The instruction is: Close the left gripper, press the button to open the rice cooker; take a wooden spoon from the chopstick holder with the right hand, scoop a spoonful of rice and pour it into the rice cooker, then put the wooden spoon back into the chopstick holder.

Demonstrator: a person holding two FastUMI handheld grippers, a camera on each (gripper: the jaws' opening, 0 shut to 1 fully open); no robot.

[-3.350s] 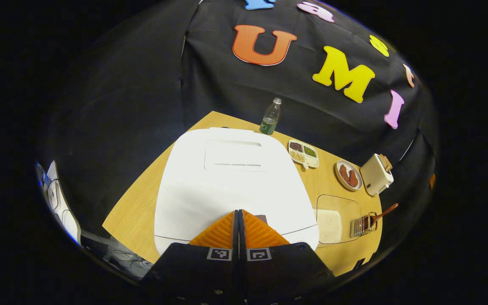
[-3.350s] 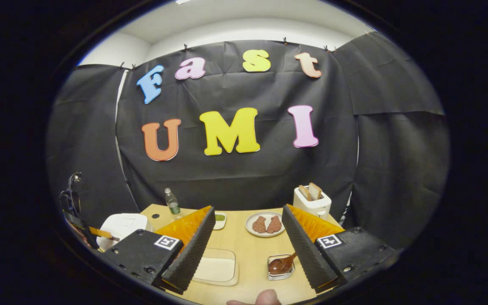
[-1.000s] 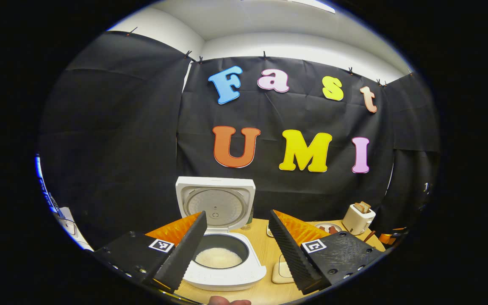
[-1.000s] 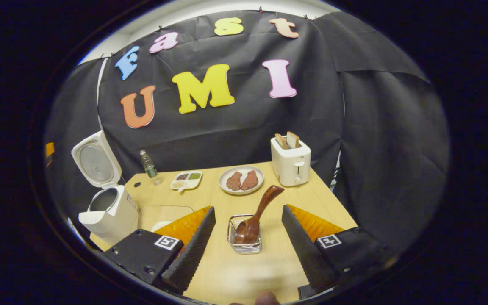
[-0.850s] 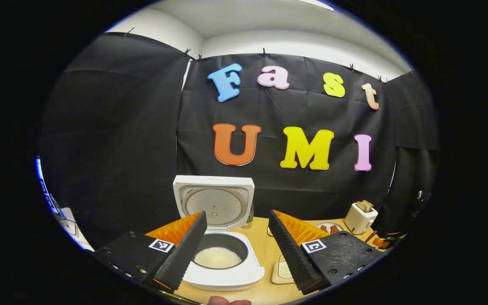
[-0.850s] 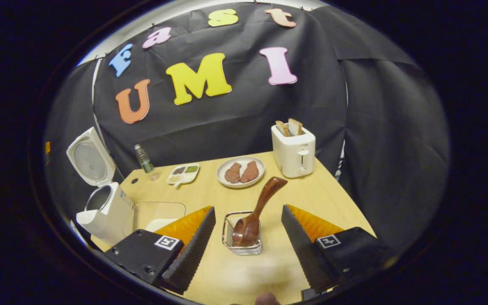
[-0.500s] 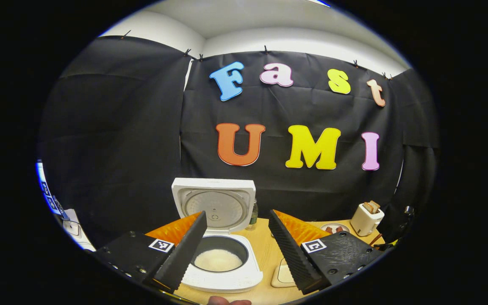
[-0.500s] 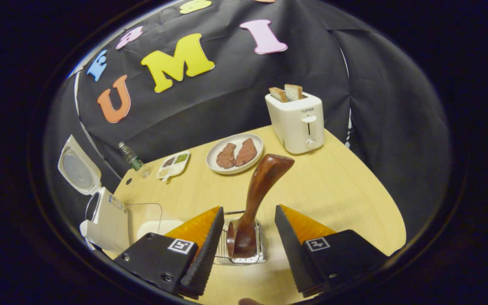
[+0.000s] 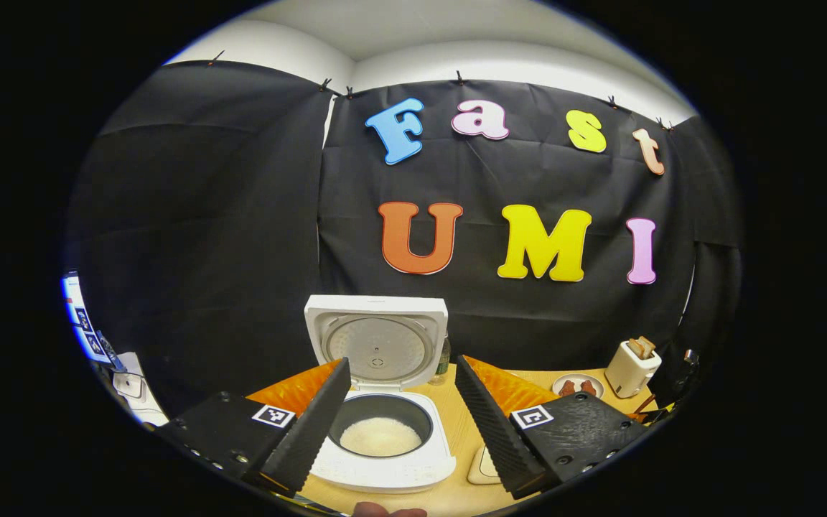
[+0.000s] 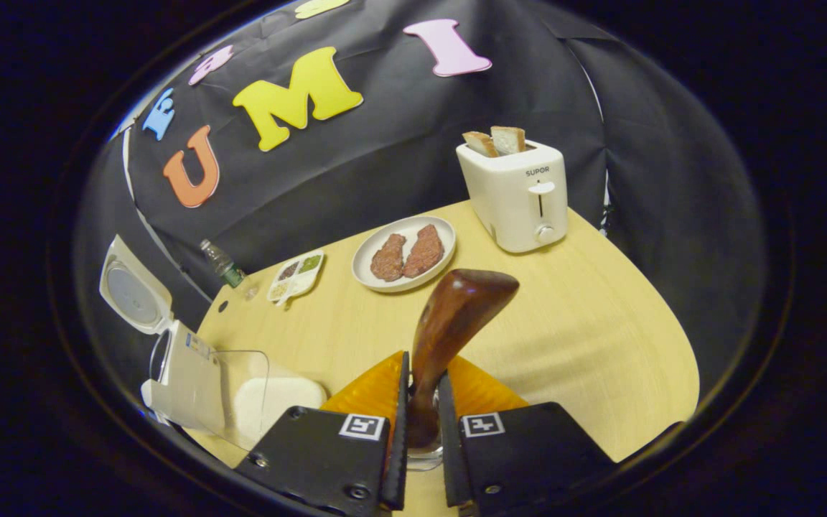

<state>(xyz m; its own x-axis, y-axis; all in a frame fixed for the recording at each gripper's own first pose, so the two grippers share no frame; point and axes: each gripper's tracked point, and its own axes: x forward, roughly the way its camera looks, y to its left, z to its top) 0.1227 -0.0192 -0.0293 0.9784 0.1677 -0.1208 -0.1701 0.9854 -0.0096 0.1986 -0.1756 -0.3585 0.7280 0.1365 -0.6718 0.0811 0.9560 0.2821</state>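
Note:
The white rice cooker (image 9: 383,459) stands with its lid (image 9: 376,350) raised, white rice showing in the pot (image 9: 380,435). My left gripper (image 9: 400,424) hovers open in front of it, holding nothing. In the right gripper view the brown wooden spoon (image 10: 451,322) stands in the wire chopstick holder (image 10: 422,459), which is mostly hidden behind the fingers. My right gripper (image 10: 421,411) is shut on the spoon's handle low down, and the handle's thick end rises above the fingers. The cooker (image 10: 182,375) sits at the table's left end.
A clear container of rice (image 10: 264,399) lies beside the cooker. Farther back on the wooden table (image 10: 586,330) are a plate with two meat pieces (image 10: 404,253), a white toaster with bread (image 10: 521,195), a divided snack tray (image 10: 297,275) and a water bottle (image 10: 221,266).
The right gripper moved down around the spoon and shut on its handle; half a second ago it was still open. The left gripper stayed open before the opened cooker.

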